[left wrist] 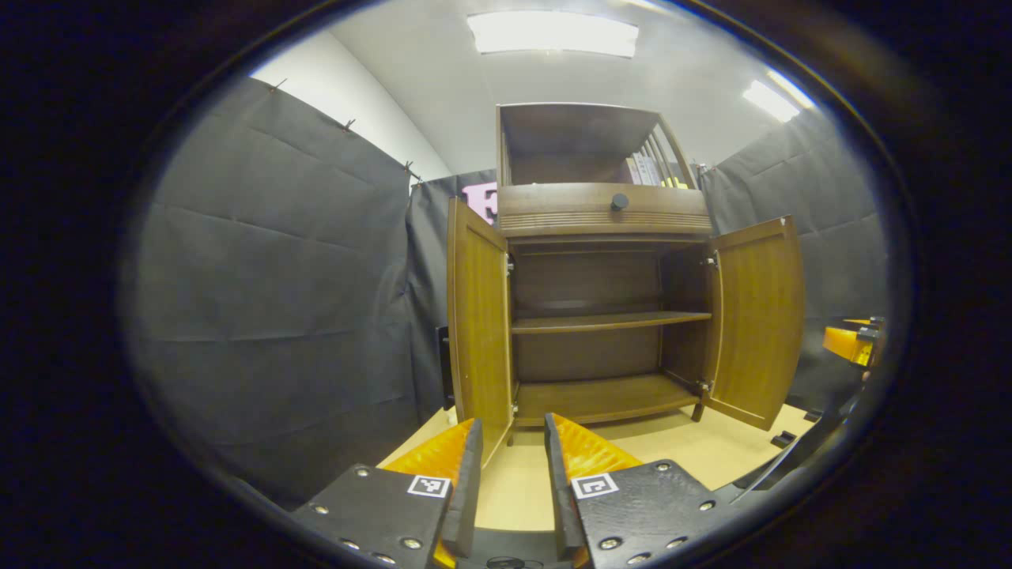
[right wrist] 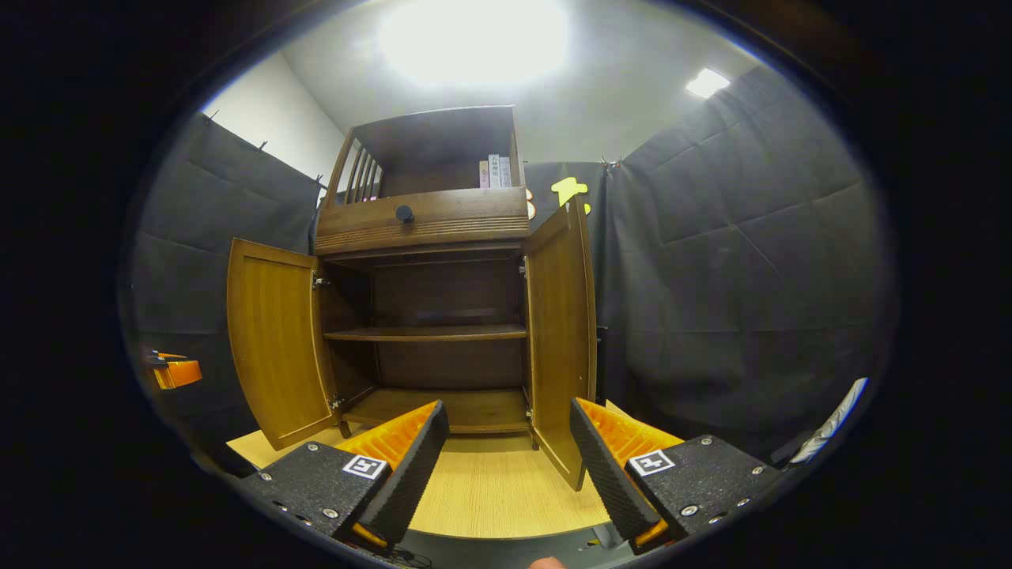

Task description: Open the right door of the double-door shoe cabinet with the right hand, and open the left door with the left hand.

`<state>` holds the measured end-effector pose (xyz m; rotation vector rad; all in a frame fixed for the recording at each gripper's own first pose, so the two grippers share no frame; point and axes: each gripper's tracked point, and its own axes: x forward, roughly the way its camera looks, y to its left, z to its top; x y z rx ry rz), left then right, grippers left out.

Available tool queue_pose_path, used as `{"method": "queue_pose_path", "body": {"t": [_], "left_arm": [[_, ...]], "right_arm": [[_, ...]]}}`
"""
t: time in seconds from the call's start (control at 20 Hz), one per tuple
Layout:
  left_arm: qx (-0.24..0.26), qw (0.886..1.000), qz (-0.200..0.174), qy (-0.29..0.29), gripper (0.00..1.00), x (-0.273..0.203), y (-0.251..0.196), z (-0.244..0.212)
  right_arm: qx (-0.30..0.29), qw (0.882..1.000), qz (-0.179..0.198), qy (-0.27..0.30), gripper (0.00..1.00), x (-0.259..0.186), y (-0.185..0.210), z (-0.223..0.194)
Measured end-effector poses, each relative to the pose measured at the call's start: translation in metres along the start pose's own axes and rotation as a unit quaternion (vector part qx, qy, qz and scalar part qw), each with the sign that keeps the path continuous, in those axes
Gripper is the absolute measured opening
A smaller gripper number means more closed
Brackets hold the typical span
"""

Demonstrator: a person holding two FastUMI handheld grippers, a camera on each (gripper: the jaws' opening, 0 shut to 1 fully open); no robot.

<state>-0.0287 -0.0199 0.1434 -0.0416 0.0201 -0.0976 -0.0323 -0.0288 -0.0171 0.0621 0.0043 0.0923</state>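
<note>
The brown wooden shoe cabinet [left wrist: 605, 209] [right wrist: 423, 221] stands with both doors swung wide. In the left gripper view the left door [left wrist: 478, 324] hangs edge-on just beyond my left gripper [left wrist: 512, 442], which is open and holds nothing; the right door [left wrist: 755, 316] stands open at the far side. In the right gripper view the right door [right wrist: 563, 332] reaches out toward my right gripper [right wrist: 510, 442], open and empty, with the door's lower corner between its fingers' lines. The left door [right wrist: 273, 340] is open on the far side. Two bare shelves [left wrist: 609, 320] show inside.
A drawer with a dark knob [left wrist: 619, 202] [right wrist: 404, 213] sits above the doors, and an upper shelf holds several books [right wrist: 494, 171]. The light wooden floor [left wrist: 672, 450] [right wrist: 490, 490] lies before the cabinet. The other gripper shows at the edge [left wrist: 850, 341] [right wrist: 175, 370].
</note>
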Motion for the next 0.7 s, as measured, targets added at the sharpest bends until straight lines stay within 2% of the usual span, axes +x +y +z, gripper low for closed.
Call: {"method": "queue_pose_path", "body": {"t": [0.2, 0.3, 0.35, 0.7], "left_arm": [[0.000, 1.000, 0.023, -0.012, 1.00, -0.003, 0.007, 0.002], [0.007, 1.000, 0.029, -0.008, 0.96, -0.002, 0.008, 0.001], [0.009, 0.999, 0.031, -0.007, 1.00, -0.002, 0.008, 0.002], [0.004, 0.999, 0.040, -0.006, 1.00, -0.003, 0.011, 0.000]], "right_arm": [[-0.005, 1.000, -0.004, -0.001, 0.95, 0.000, -0.005, 0.001], [-0.004, 1.000, -0.007, -0.004, 0.95, 0.002, -0.007, 0.004], [-0.003, 1.000, -0.007, -0.005, 0.95, 0.004, -0.007, 0.005], [-0.003, 1.000, -0.002, -0.010, 0.95, 0.005, -0.001, 0.009]]}}
